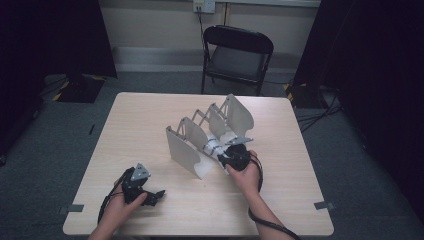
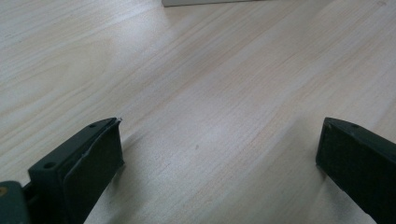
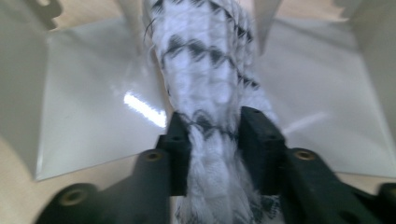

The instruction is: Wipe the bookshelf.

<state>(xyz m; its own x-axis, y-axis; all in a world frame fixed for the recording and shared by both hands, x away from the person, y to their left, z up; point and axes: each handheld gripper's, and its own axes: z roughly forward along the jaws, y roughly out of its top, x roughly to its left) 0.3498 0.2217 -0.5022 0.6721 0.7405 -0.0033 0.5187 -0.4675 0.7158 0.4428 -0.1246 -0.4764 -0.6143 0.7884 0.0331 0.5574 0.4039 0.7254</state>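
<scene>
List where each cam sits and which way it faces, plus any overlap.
High view: above the person's side, facing forward and down on the table, rack and chair; both forearms, left gripper, right gripper.
Left gripper view: on the left gripper, facing bare tabletop; jaws wide apart.
Right gripper view: on the right gripper, facing into the rack; jaws around a black-and-white cloth.
Shared: cloth and rack, in the high and right gripper views.

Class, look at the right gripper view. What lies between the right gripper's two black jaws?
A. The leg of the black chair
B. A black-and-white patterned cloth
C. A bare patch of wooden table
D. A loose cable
B: in the right gripper view the black-and-white cloth runs down between the jaws of the right gripper, over the white divider rack.
</scene>
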